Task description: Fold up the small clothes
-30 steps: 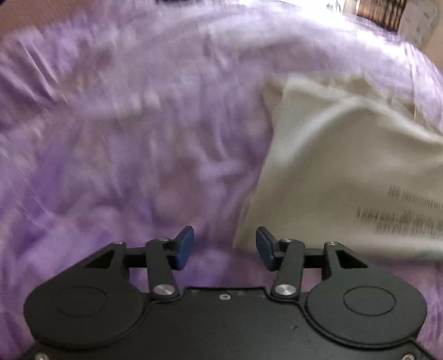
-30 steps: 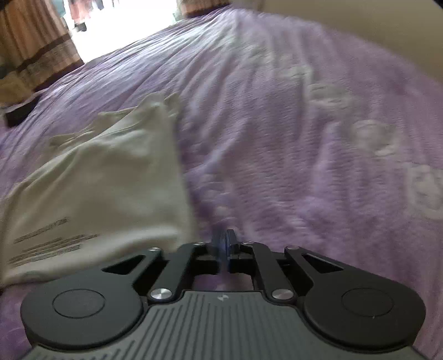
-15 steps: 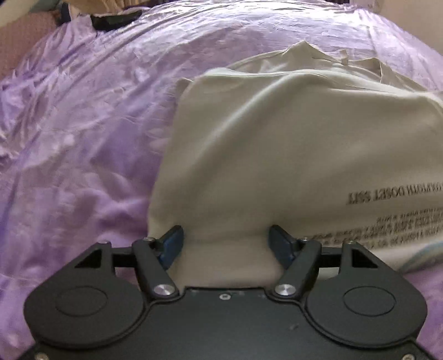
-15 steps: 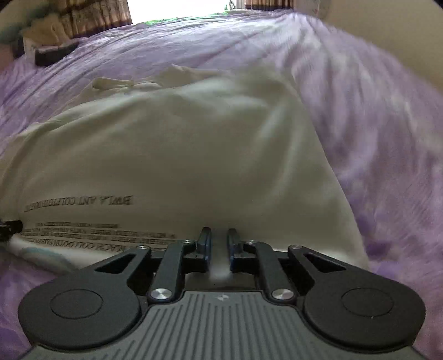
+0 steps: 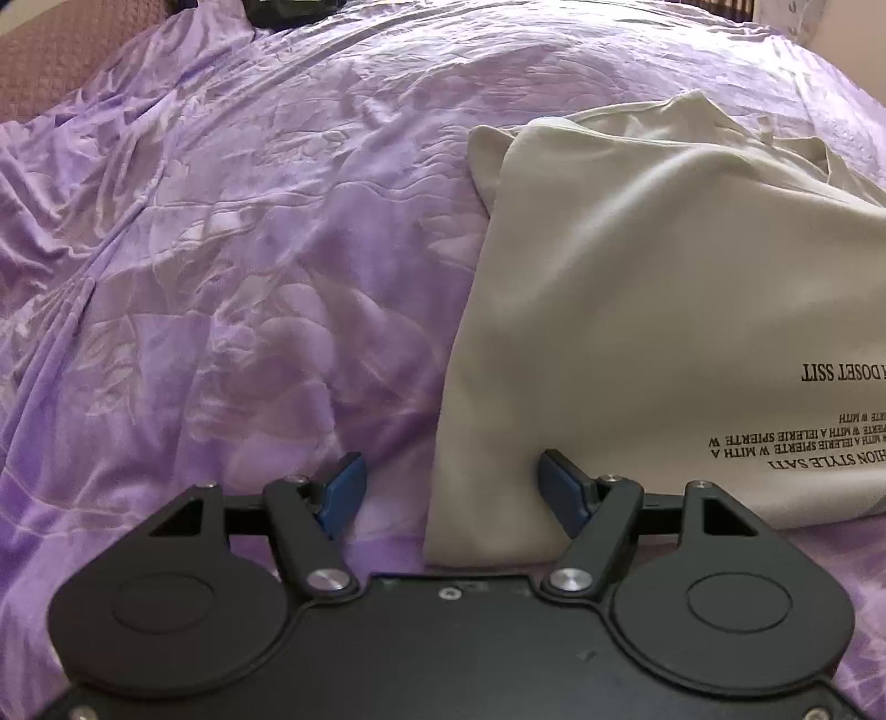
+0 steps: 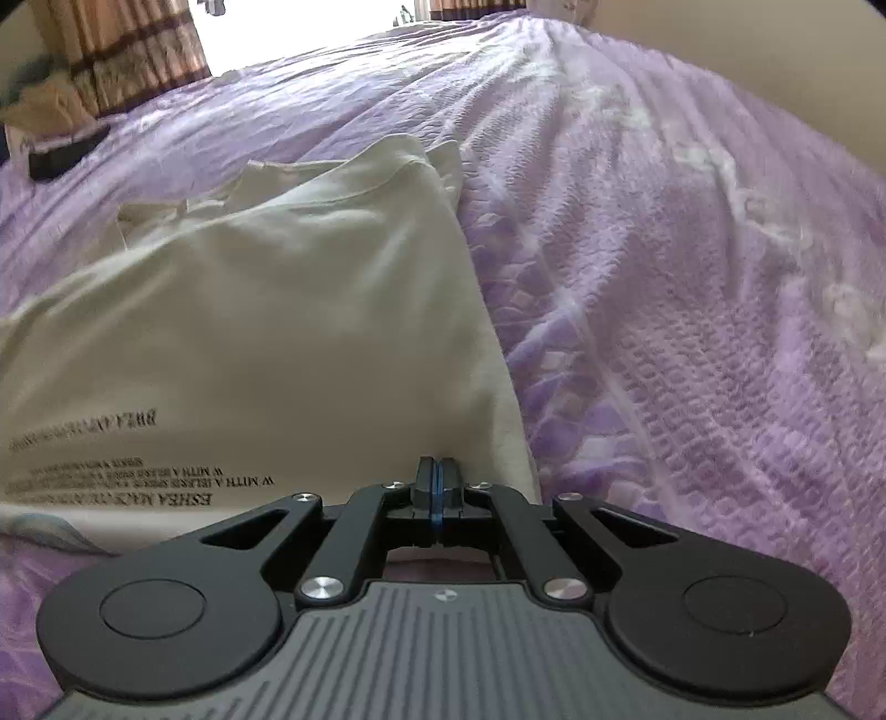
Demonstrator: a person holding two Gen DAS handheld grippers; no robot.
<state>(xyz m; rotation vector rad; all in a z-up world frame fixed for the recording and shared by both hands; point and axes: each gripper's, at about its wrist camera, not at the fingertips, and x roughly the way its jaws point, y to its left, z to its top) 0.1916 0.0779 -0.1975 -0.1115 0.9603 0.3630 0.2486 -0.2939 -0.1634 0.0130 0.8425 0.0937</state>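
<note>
A cream T-shirt (image 5: 637, 310) with black printed text lies partly folded on a purple bedspread (image 5: 232, 266). It also shows in the right wrist view (image 6: 266, 332). My left gripper (image 5: 451, 493) is open, and the shirt's near left corner lies between its blue fingertips (image 5: 556, 487). My right gripper (image 6: 437, 476) is shut at the shirt's near right edge; whether cloth is pinched between the pads cannot be seen.
The purple bedspread (image 6: 692, 332) spreads wide to both sides. A dark object (image 6: 61, 158) lies at the far left of the bed. Brown curtains (image 6: 127, 50) and a bright window are beyond. A reddish-brown cushion (image 5: 61, 50) sits at the far left.
The left gripper has shifted left, from straddling the shirt's hem to its left corner. The right gripper has moved to the shirt's right edge and closed from slightly open.
</note>
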